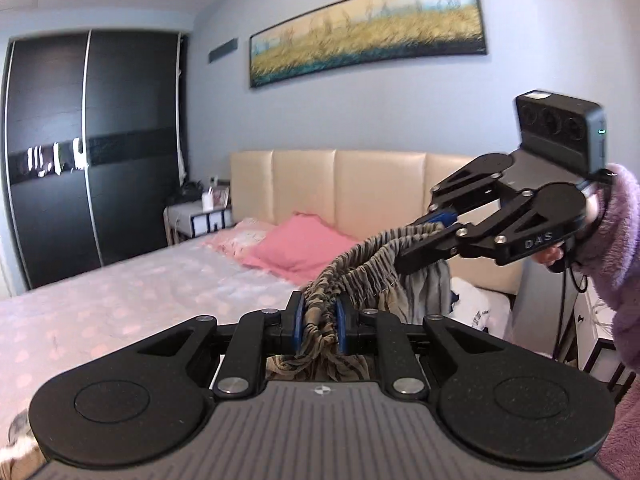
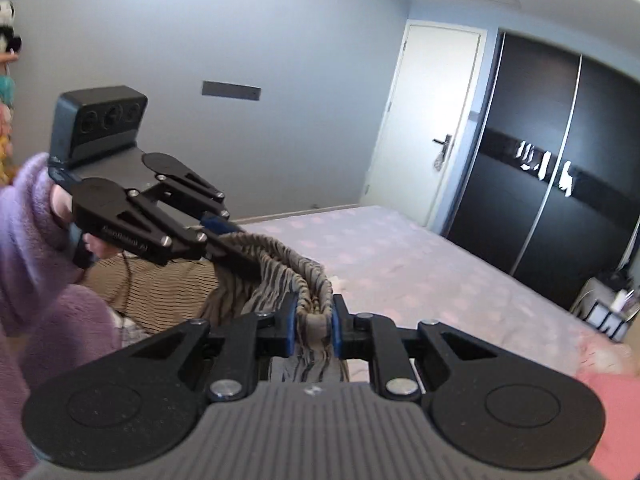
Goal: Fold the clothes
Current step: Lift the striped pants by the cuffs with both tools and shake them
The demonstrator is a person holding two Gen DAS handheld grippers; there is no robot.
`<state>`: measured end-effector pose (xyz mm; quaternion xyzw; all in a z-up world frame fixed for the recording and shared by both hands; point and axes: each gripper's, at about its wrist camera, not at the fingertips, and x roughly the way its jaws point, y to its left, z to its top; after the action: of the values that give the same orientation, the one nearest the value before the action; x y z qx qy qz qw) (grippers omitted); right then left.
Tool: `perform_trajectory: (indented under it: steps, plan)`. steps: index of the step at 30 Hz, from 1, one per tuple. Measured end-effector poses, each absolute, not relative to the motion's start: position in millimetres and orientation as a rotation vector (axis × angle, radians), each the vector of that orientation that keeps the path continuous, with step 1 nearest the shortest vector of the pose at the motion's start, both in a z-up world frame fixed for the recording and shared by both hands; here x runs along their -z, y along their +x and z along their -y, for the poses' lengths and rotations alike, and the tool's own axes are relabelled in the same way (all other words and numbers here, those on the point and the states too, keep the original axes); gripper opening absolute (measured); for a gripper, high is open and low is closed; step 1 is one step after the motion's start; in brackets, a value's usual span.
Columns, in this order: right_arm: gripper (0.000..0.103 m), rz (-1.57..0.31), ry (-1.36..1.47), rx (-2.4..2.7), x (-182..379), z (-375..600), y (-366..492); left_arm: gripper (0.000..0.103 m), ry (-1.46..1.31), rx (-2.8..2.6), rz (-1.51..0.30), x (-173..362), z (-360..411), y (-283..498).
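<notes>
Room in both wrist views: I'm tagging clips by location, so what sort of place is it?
Almost certainly a home bedroom: a made bed with a padded headboard and pink pillow, plus a dark sliding-door wardrobe.

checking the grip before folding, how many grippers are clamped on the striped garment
2: the left gripper pinches its elastic waistband at one end, and the right gripper clamps the other end, holding the striped garment above the bed.

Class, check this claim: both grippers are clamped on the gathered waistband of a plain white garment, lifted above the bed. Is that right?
Not quite. The garment is brown with dark stripes, not plain white, as the left wrist view shows. The left gripper and right gripper both clamp its waistband above the bed.
</notes>
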<state>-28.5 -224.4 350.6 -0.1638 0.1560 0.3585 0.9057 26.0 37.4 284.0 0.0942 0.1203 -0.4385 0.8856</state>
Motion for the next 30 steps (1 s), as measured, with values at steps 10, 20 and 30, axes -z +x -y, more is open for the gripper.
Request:
perform_trajectory:
  steps: [10, 20, 30]
  plan:
    - [0.019, -0.277, -0.181, -0.822, -362, 252, -39, 0.014, 0.222, 1.036, -0.205, -309, -36, 16]
    - [0.019, -0.341, -0.221, -0.742, -317, 232, 8, 0.014, 0.293, 0.899, -0.367, -266, -8, 70]
    - [0.019, -0.224, -0.374, -0.525, -280, 189, 81, 0.014, 0.35, 0.616, -0.195, -243, 27, 140]
